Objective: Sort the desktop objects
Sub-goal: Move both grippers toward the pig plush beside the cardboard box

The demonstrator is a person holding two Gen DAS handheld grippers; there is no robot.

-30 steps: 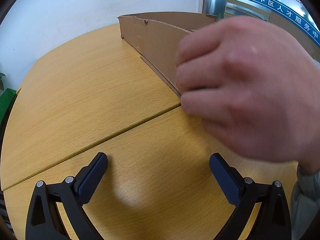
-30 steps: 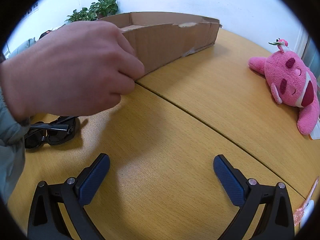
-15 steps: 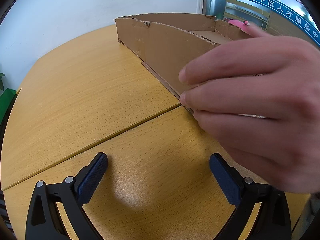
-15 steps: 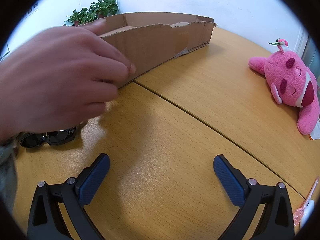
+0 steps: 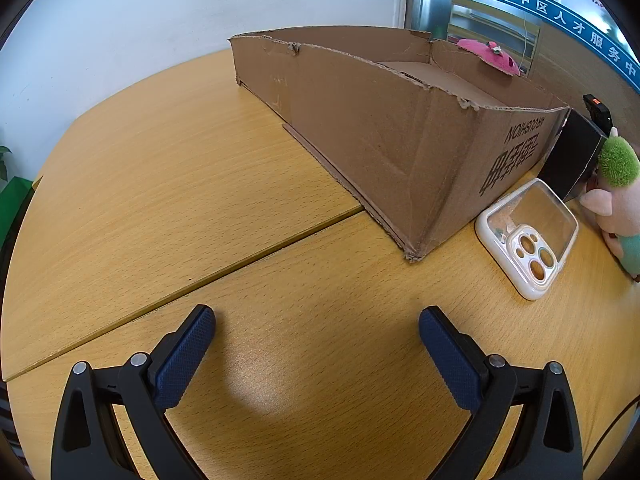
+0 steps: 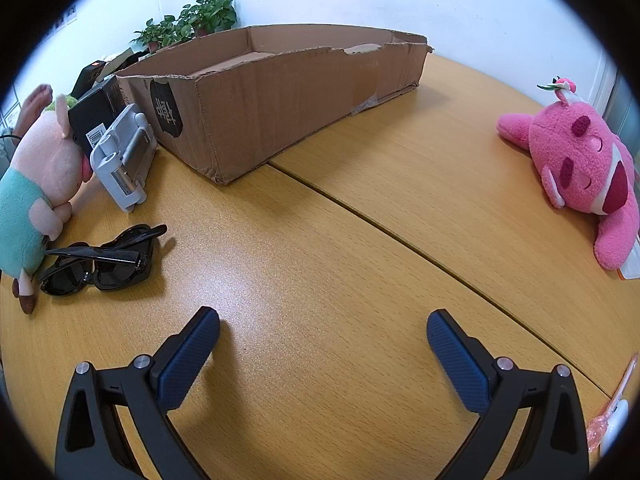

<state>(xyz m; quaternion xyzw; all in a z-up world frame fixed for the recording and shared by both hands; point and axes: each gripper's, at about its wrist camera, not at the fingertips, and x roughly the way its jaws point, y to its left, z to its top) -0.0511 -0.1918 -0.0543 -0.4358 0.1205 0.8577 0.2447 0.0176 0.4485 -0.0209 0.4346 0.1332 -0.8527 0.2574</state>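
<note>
A long open cardboard box (image 5: 372, 120) lies on the wooden table (image 5: 160, 184); it also shows in the right wrist view (image 6: 280, 92). A clear phone case (image 5: 528, 232) lies by its near end; in the right wrist view it (image 6: 124, 156) stands on edge. Black sunglasses (image 6: 100, 264) lie at the left. A pig plush (image 6: 36, 184) and a black box (image 6: 96, 112) sit beside the case. A pink plush (image 6: 580, 160) lies at the right. My left gripper (image 5: 316, 336) and right gripper (image 6: 322, 340) are open and empty, low over bare table.
Potted plants (image 6: 192, 20) stand behind the box by the white wall. A pink item (image 6: 608, 416) lies at the table's right edge. A seam (image 6: 400, 236) runs across the tabletop. A glass door (image 5: 500, 32) is behind the box in the left view.
The bare hand that held the near end of the cardboard box has withdrawn out of view. The phone case, plush and black box behind it now show. Both grippers stay still.
</note>
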